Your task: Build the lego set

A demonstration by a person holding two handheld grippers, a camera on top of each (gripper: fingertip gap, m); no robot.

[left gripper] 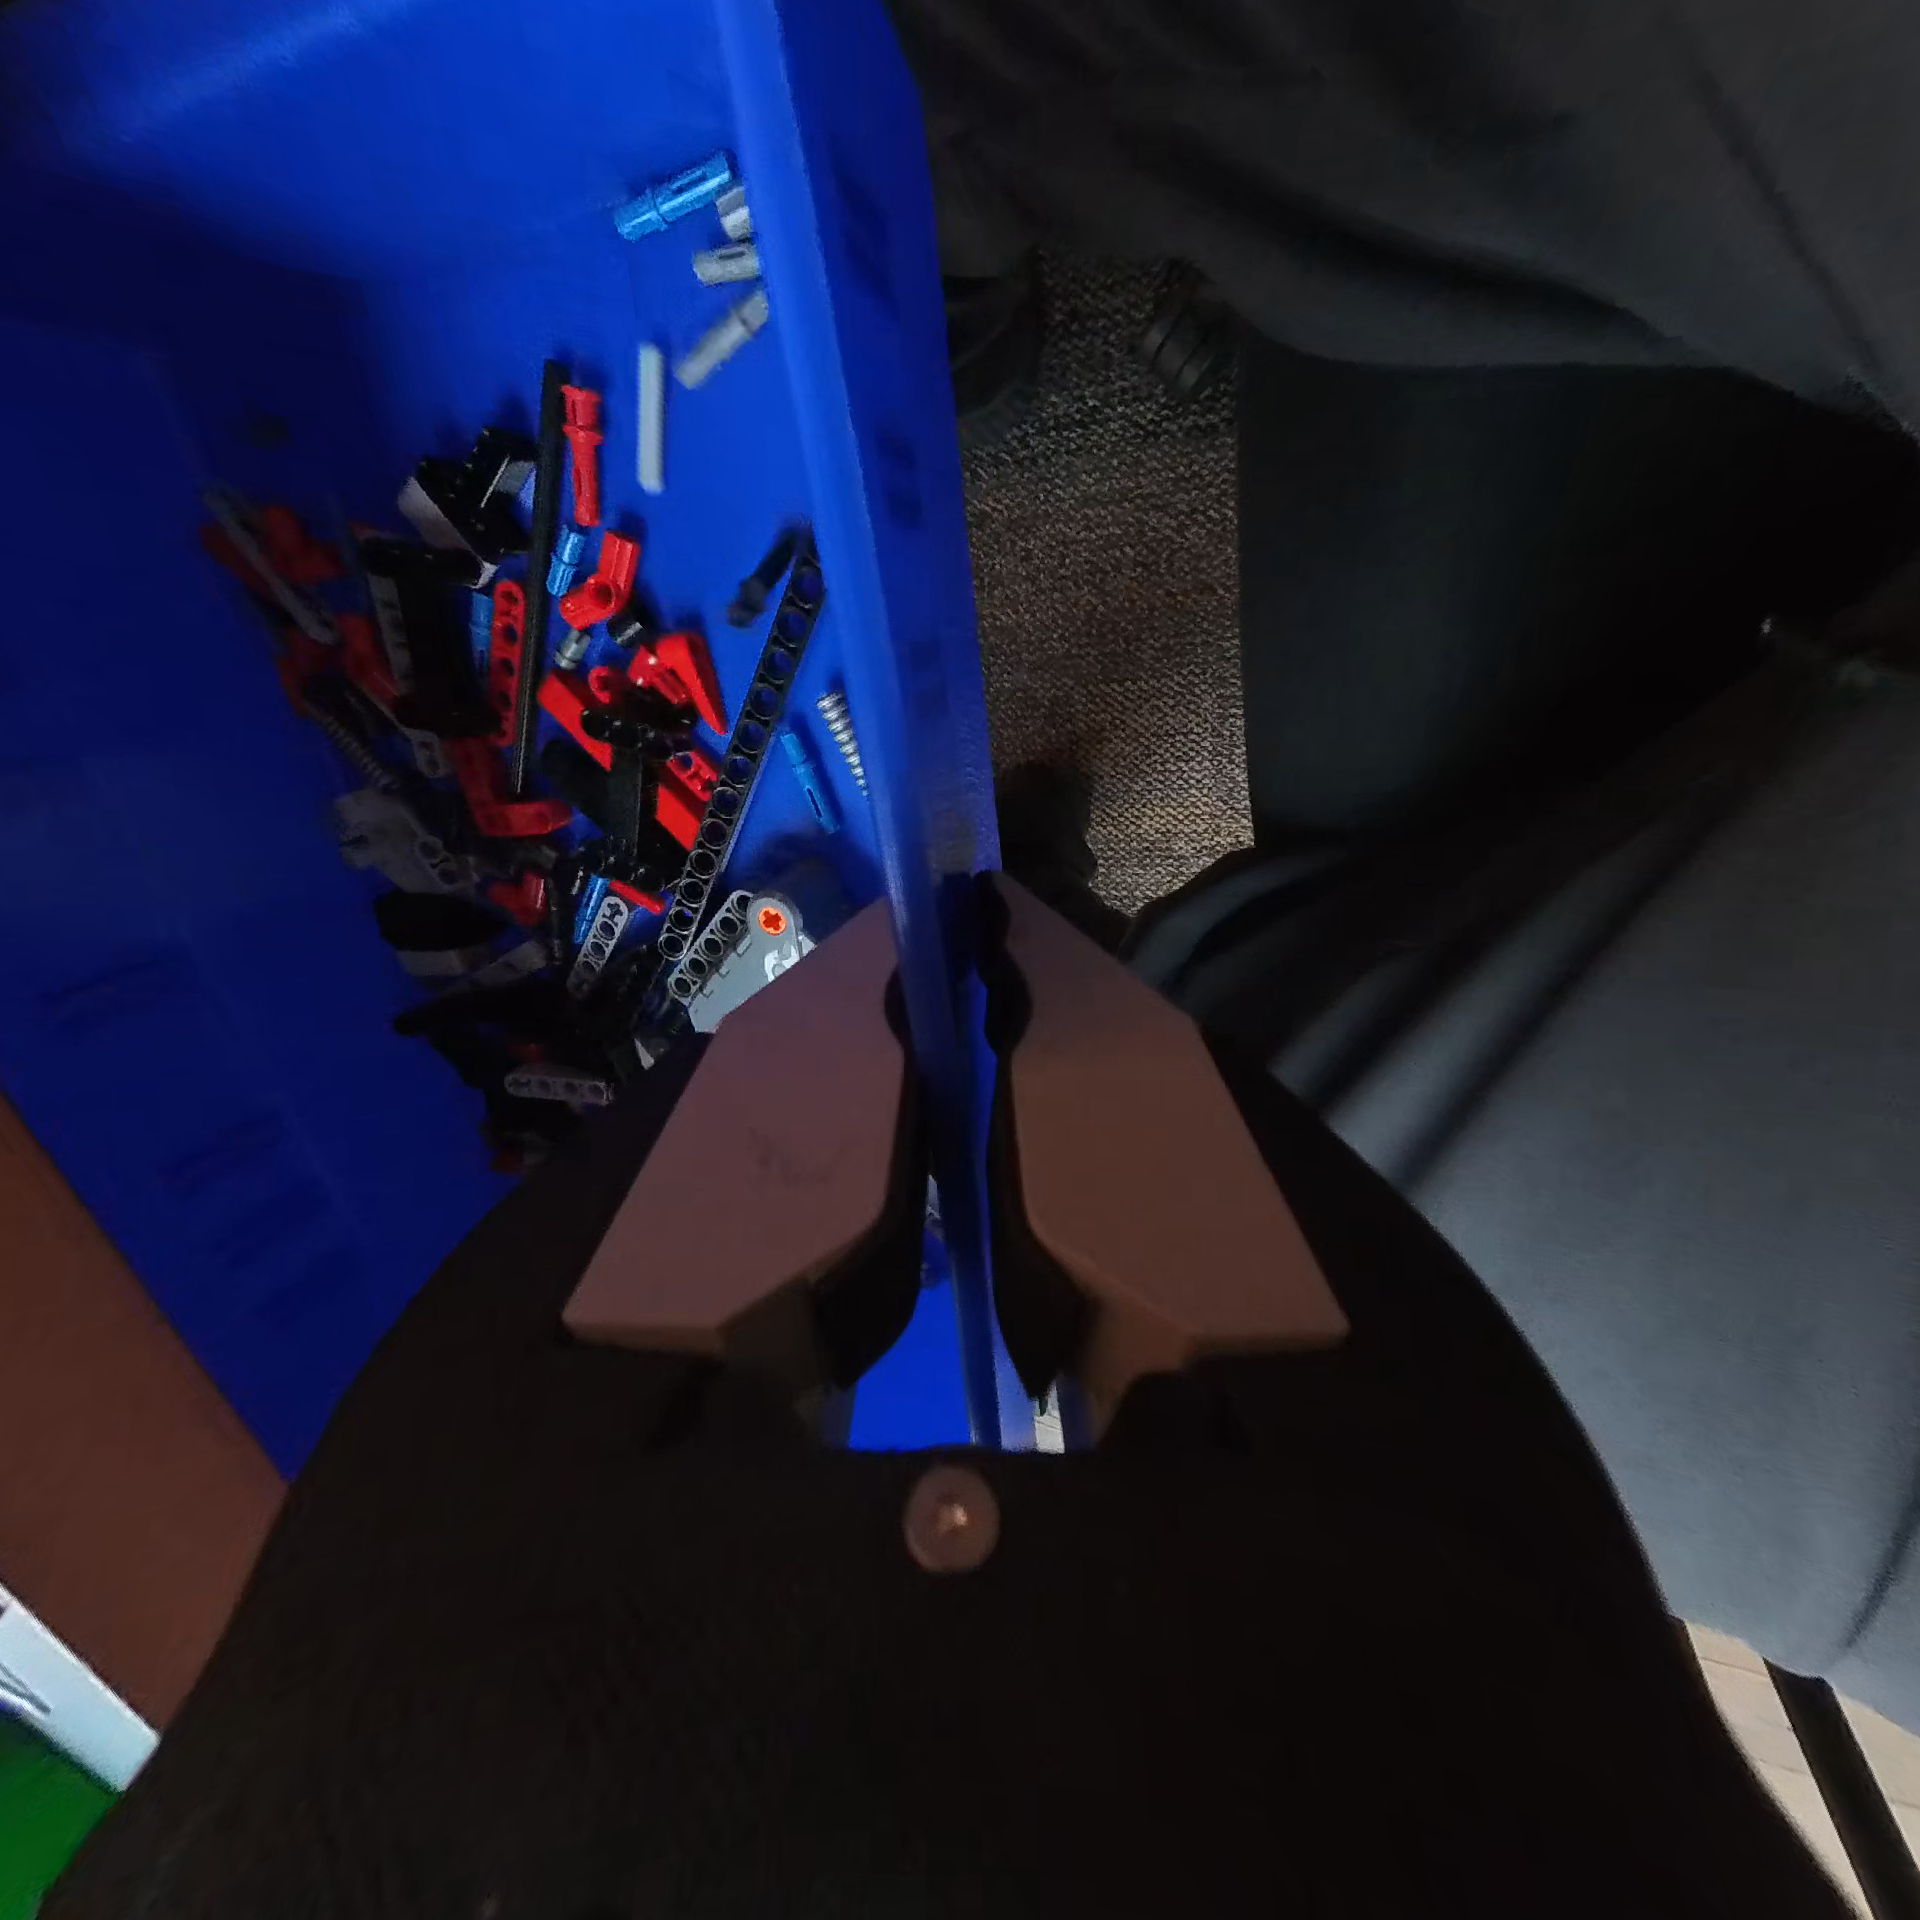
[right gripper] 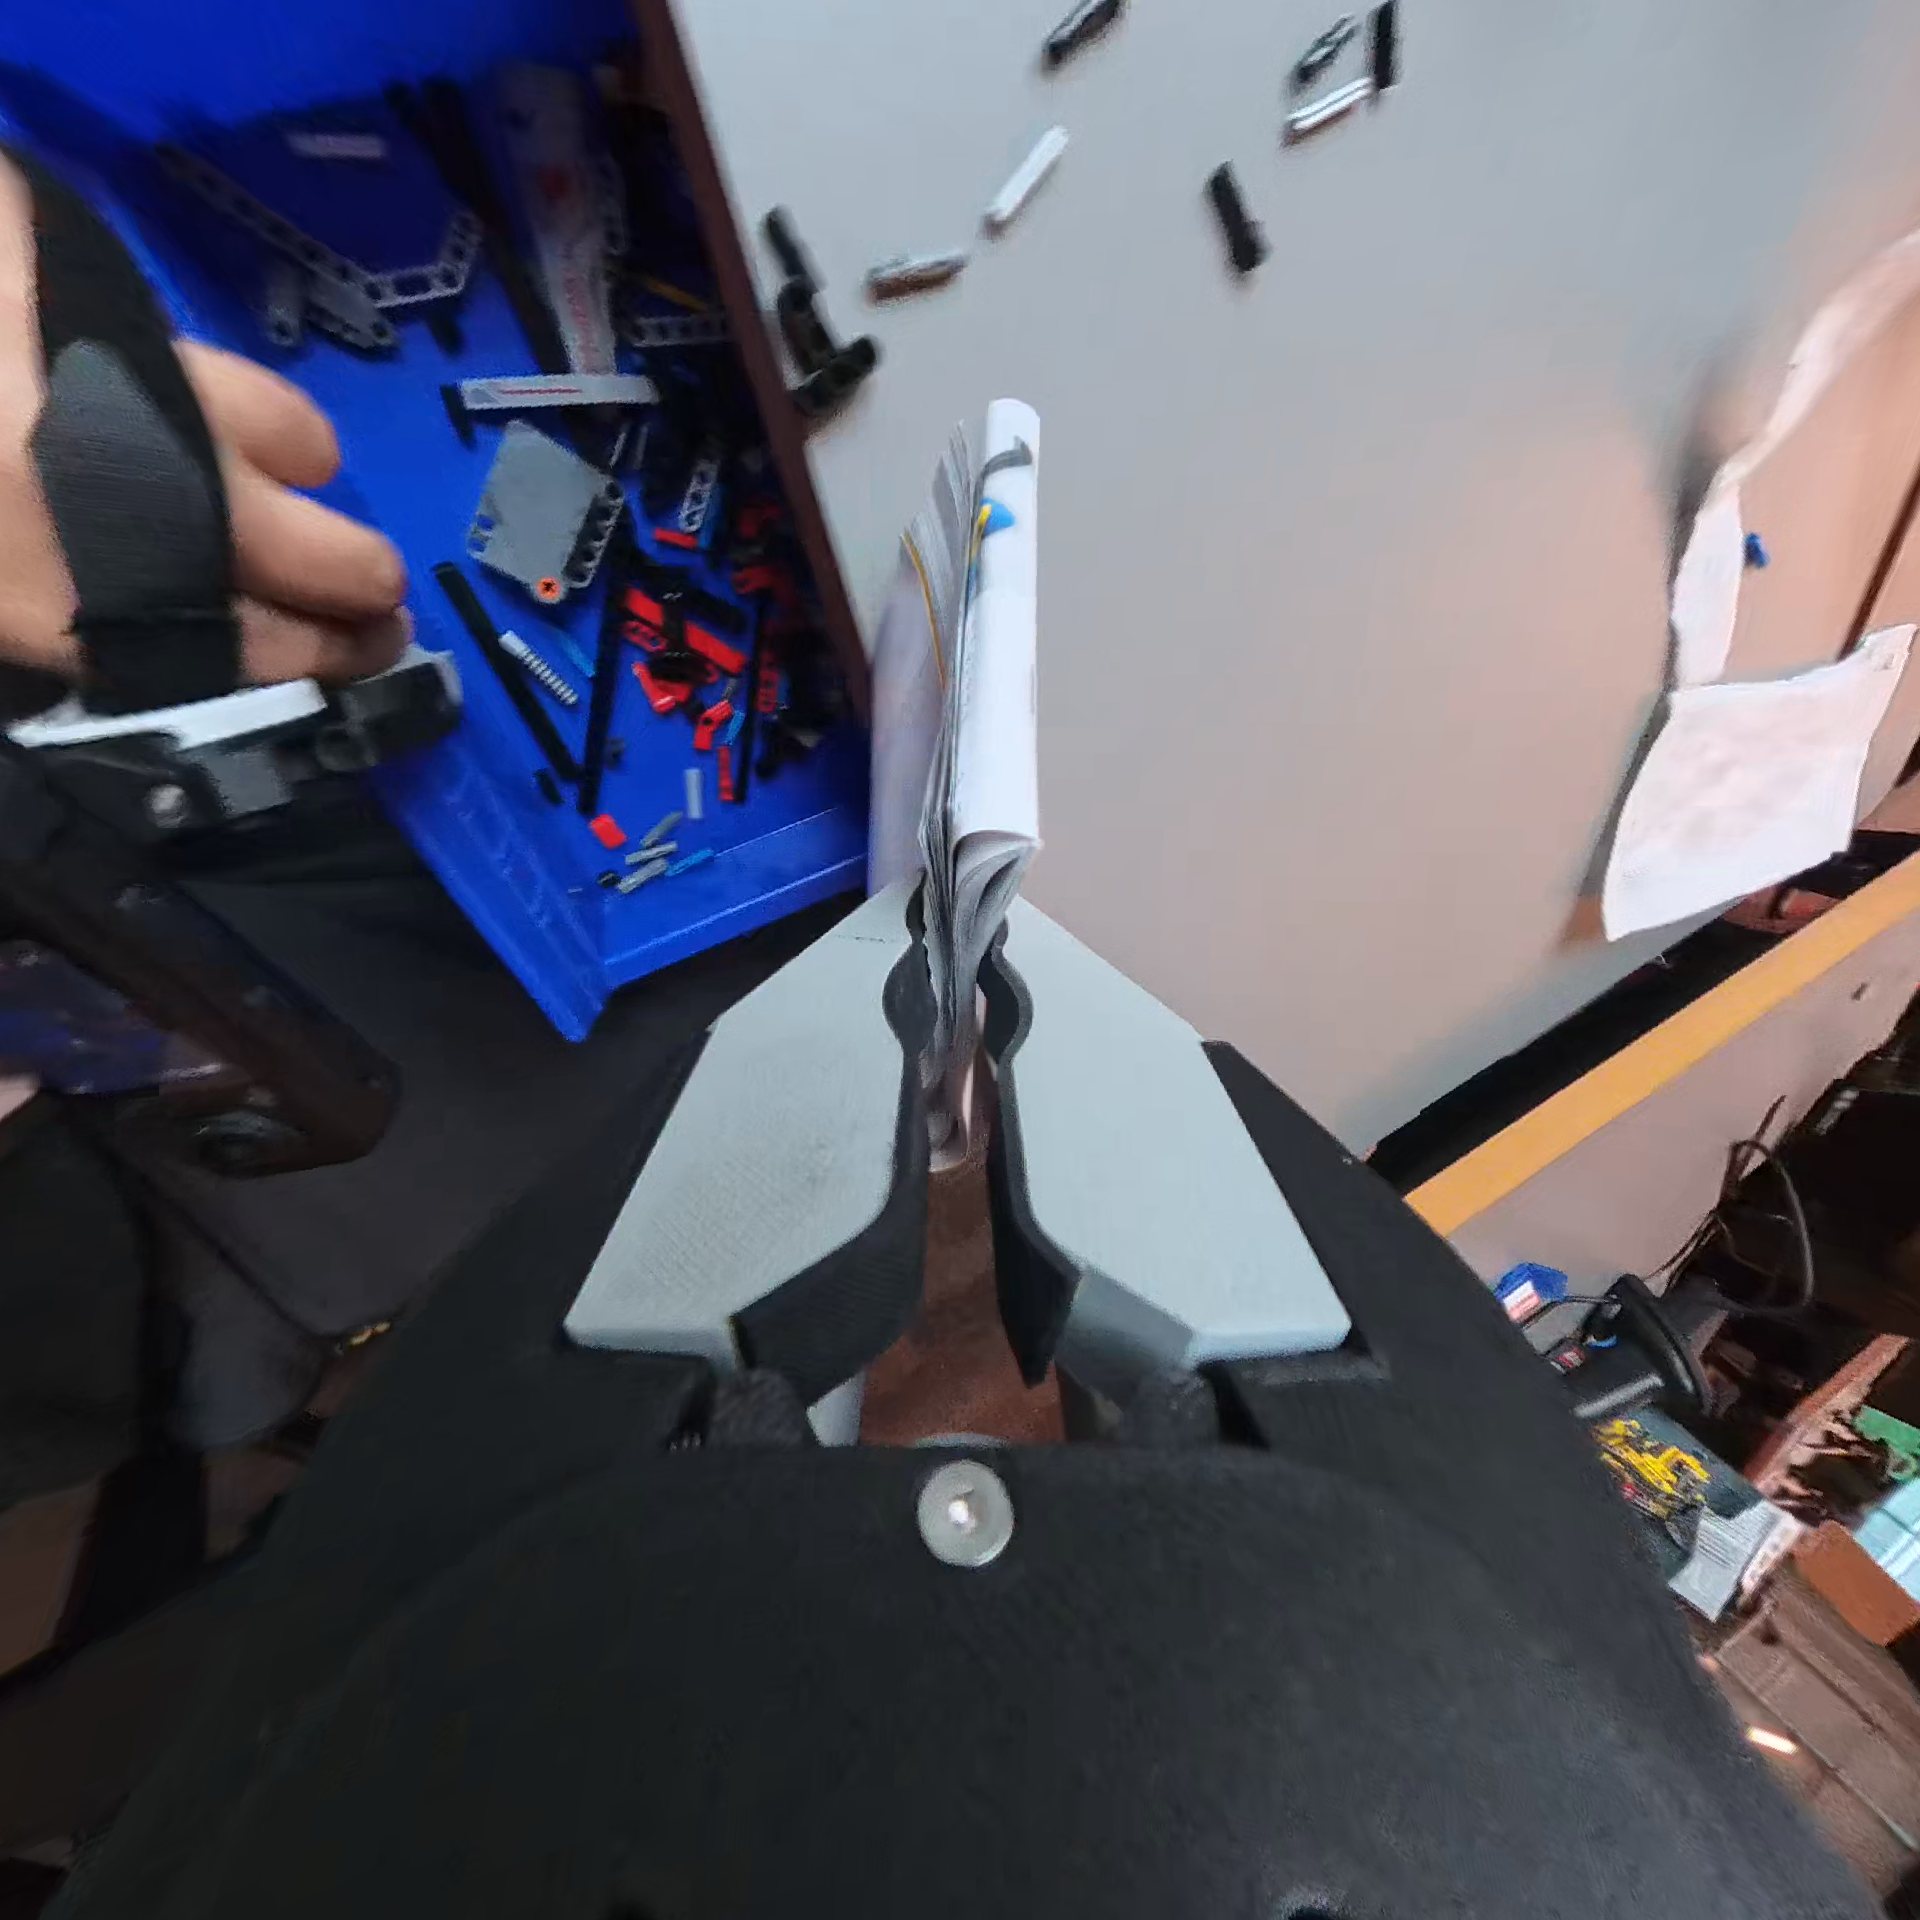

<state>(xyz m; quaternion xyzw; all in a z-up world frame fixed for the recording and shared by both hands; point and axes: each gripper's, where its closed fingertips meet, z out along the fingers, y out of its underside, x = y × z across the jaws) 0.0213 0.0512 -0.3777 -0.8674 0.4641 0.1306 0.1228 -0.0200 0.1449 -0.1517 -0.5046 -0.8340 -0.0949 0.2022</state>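
Left gripper [left gripper: 951, 997]: jaws nearly together, pinching the thin rim of the blue bin [left gripper: 821, 436] at its near wall; the wall is passing straight up between the brown finger blocks.
Right gripper [right gripper: 961, 966]: jaws narrow, clamping the folded edge of the instruction booklet [right gripper: 997, 644]; pages are fanning out edge-on above the tips.
Bin contents: lego pieces [left gripper: 582, 727] are lying loose in a heap on the bin floor — red, black, grey and light-blue beams, pins and axles, one long black holed beam, a small metal spring, a grey block with an orange centre. A few grey and blue pins are sitting apart toward the far end of the near wall.
Bin, right wrist view: same bin [right gripper: 582, 935] is resting at the bench's left edge; a hand [right gripper: 239, 520] with a black strap is showing beside it.
Bench [right gripper: 1351, 520]: pale, smooth top, dark brown edge; scattered parts [right gripper: 1236, 218] in black and white are lying toward the far side, well apart from the bin.
Loose paper sheet [right gripper: 1756, 769]: white, blurred, at the bench's right edge.
Room: speckled carpet [left gripper: 1101, 582] below the bench; cables and clutter at far right.
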